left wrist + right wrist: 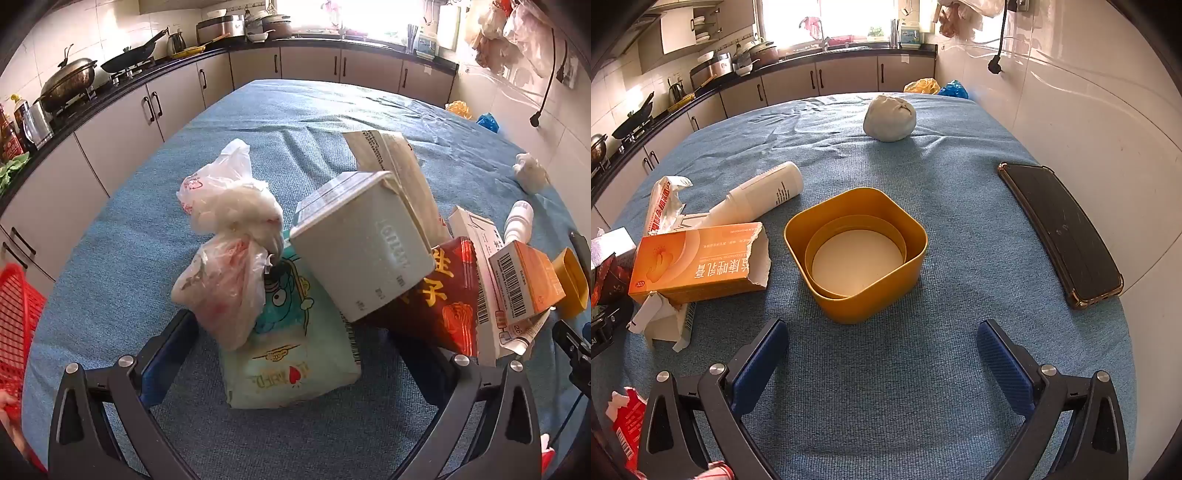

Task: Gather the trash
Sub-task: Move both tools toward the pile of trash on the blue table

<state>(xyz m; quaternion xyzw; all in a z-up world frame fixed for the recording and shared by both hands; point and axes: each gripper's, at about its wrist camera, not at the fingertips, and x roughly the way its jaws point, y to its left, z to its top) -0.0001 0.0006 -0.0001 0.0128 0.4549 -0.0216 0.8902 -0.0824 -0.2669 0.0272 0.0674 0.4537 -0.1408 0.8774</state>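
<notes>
Crinkly plastic bag (pixel 225 254) tops a stacked heap, both my grippers spread wide, empty.
If my left gripper (pixel 291 350) nudges the tissue pack (pixel 291 354), the grey box (pixel 365 251) could topple; my right gripper (pixel 882 350) faces the yellow tub (pixel 857 251).

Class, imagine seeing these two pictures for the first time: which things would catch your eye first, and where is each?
In the left wrist view, a heap of trash on the blue tablecloth: a knotted plastic bag leaning beside a tilted pale grey tub. In the right wrist view, a yellow container stands alone ahead of the open right hand-held gripper, with a dark phone near the wall.
</notes>
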